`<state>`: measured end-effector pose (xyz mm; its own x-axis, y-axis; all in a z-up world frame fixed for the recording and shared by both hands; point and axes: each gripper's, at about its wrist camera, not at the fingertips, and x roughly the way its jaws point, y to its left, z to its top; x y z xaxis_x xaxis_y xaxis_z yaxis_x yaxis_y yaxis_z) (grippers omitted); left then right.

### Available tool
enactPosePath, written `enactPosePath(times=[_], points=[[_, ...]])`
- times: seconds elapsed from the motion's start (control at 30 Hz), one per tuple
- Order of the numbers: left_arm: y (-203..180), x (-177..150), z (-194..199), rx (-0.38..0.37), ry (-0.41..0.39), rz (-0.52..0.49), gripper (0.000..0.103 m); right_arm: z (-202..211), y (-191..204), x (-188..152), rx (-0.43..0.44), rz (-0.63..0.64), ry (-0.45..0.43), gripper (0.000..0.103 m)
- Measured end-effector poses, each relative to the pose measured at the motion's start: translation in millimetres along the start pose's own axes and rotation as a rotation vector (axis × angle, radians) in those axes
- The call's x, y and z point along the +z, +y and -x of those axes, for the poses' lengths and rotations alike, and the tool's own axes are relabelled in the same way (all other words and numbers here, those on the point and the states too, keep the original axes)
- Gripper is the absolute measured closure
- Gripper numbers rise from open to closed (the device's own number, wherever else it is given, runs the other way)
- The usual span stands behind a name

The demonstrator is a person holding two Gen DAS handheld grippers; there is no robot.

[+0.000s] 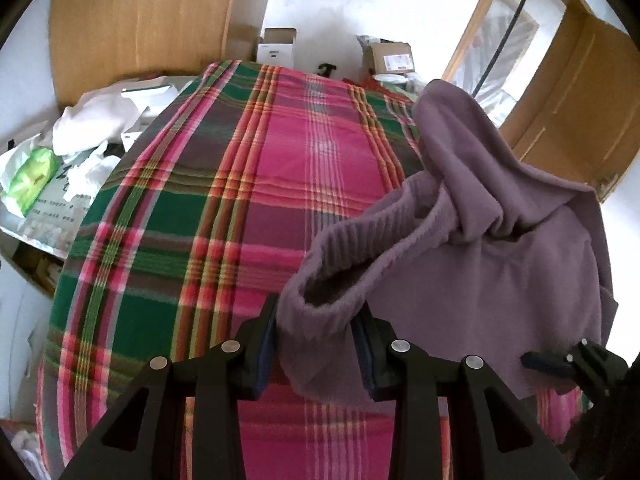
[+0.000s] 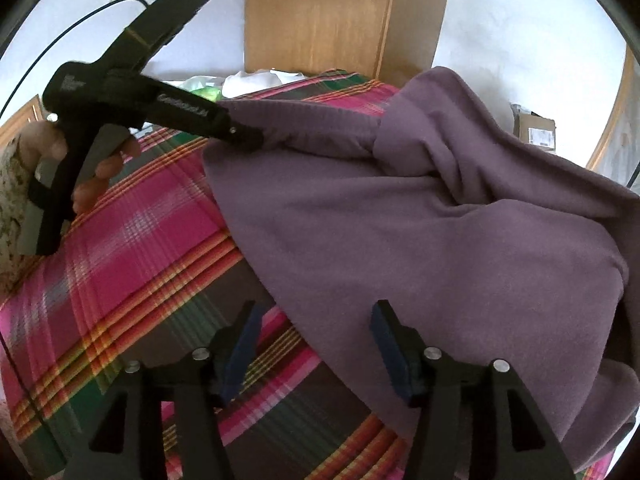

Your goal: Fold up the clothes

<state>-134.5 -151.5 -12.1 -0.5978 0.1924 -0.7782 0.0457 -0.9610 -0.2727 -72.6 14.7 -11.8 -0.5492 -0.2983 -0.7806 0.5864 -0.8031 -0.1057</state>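
Plaid bedspread; sweater between jaws.

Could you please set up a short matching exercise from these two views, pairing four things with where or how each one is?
Things:
1. purple sweater
2. left tool
3. right tool
4. cardboard box

States or places:
A. open, its fingers either side of the sweater's near edge
B. at the far end of the bed, near the doorway
C. lying bunched on the plaid blanket
D. has the ribbed cuff between its fingers

Right pairs: 1-C, 2-D, 3-A, 4-B
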Motion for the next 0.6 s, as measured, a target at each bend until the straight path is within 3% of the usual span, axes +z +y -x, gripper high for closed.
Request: enactPosePath(times=[0.27, 0.33, 0.4, 0.43, 0.5, 0.6], points=[[19, 9, -10, -0.129, 0.008, 0.179, 0.068, 3, -8, -3, -0.051, -0.035, -0.018, 0.050], [20, 9, -9, -0.135, 0.002, 0.201, 0.080, 4, -9, -3, -0.046, -0.044, -0.015, 0.064], [20, 10, -7, -0.136, -0.003, 0.217, 0.081, 4, -6, -3, -0.053, -0.040, -0.015, 0.078], [20, 9, -6, -0.138, -0.009, 0.222, 0.087, 5, -5, -4, -0.059, -0.035, -0.015, 0.085], [17, 9, -1, -0.129, -0.021, 0.226, 0.091, 7, -2, -6, -0.067, -0.032, -0.013, 0.095], [15, 9, 5, -0.131, -0.038, 0.241, 0.092, 8, 2, -6, -0.077, -0.028, -0.013, 0.099]])
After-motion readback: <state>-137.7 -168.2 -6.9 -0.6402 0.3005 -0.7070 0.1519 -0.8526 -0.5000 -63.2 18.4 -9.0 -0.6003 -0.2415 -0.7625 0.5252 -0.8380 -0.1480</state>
